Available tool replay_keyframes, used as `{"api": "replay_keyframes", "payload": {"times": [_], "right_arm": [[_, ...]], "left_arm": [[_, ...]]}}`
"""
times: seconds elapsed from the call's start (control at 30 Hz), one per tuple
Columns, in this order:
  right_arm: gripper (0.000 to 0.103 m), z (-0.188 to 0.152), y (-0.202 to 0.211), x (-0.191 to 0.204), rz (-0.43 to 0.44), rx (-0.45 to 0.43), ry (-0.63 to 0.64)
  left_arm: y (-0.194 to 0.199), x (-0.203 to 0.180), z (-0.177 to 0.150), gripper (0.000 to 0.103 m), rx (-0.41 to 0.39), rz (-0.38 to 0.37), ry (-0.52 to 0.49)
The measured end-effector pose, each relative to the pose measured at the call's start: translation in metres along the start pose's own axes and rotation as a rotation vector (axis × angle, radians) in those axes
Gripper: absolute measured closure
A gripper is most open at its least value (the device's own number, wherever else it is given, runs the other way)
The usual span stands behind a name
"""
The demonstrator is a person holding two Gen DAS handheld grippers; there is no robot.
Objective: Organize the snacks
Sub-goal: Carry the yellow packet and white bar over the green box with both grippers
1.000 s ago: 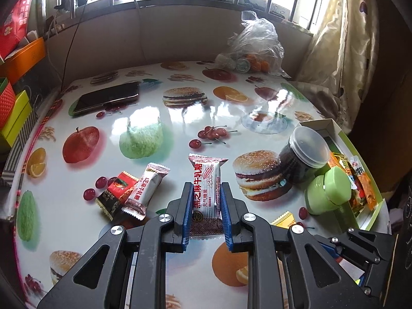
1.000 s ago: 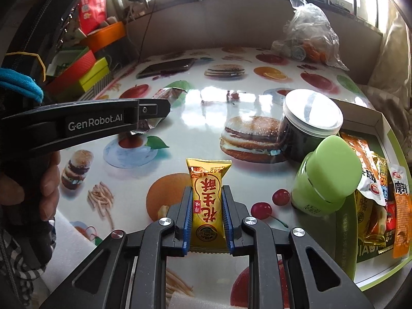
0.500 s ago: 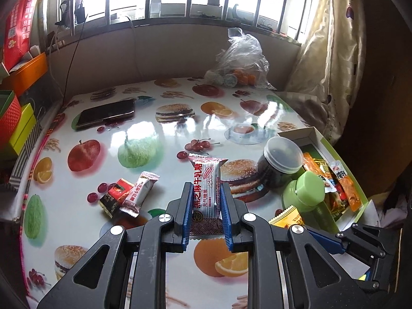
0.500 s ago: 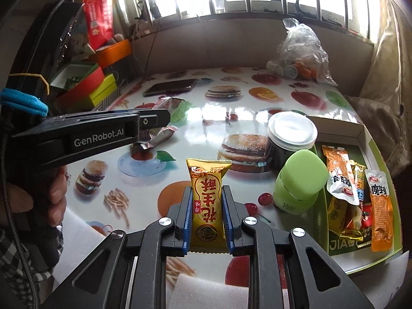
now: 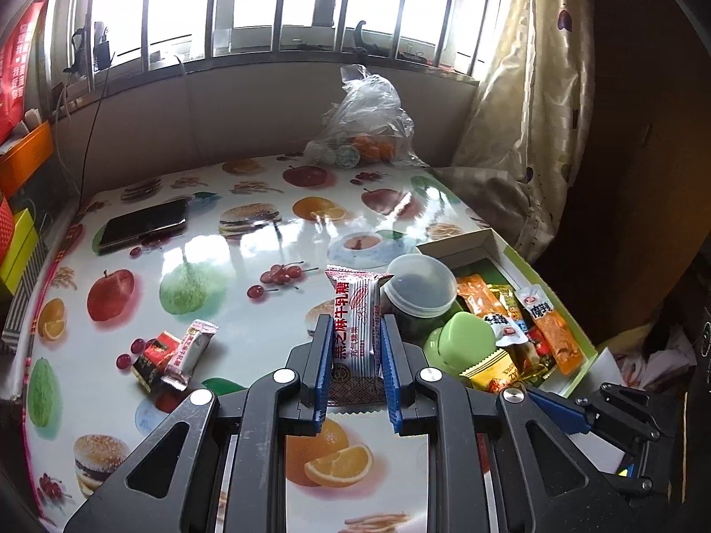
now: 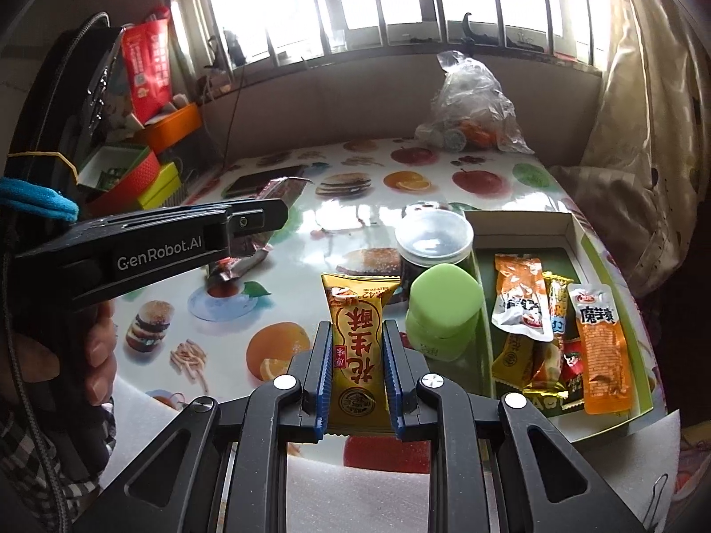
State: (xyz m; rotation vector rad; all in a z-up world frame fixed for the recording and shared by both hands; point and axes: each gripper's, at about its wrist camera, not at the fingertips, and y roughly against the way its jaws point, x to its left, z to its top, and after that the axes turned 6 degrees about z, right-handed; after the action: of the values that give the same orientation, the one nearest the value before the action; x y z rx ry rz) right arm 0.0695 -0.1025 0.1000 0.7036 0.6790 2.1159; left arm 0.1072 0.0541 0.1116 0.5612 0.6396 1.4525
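Observation:
My left gripper is shut on a white and red candy packet, held above the fruit-print table. My right gripper is shut on a yellow snack packet, also held above the table. The right gripper's side shows in the left wrist view with the yellow packet in it. The left gripper shows in the right wrist view. A green-edged box at the right holds several orange and yellow packets. Two small packets lie on the table at the left.
A dark jar with a clear lid and a green-lidded container stand next to the box. A phone lies at the back left. A plastic bag sits at the far edge. Coloured boxes stand left.
Both grippers have risen and pulled back from the table with their packets. The table looks smaller and more of the box and window shows.

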Motion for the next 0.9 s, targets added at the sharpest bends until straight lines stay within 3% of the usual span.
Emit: {"api": "replay_keyframes", "payload": {"times": [0.53,0.9], "right_arm": [[0.083,-0.003,0.034,-0.051,-0.096,-0.062,-0.098],[0.083,-0.009,0.041,-0.104,-0.177,-0.075,-0.207]], "left_arm": [[-0.013,-0.052,0.015,0.082,0.005,-0.088,-0.042],[-0.038,-0.085,0.022,0.082,0.050,-0.142,-0.060]]}}
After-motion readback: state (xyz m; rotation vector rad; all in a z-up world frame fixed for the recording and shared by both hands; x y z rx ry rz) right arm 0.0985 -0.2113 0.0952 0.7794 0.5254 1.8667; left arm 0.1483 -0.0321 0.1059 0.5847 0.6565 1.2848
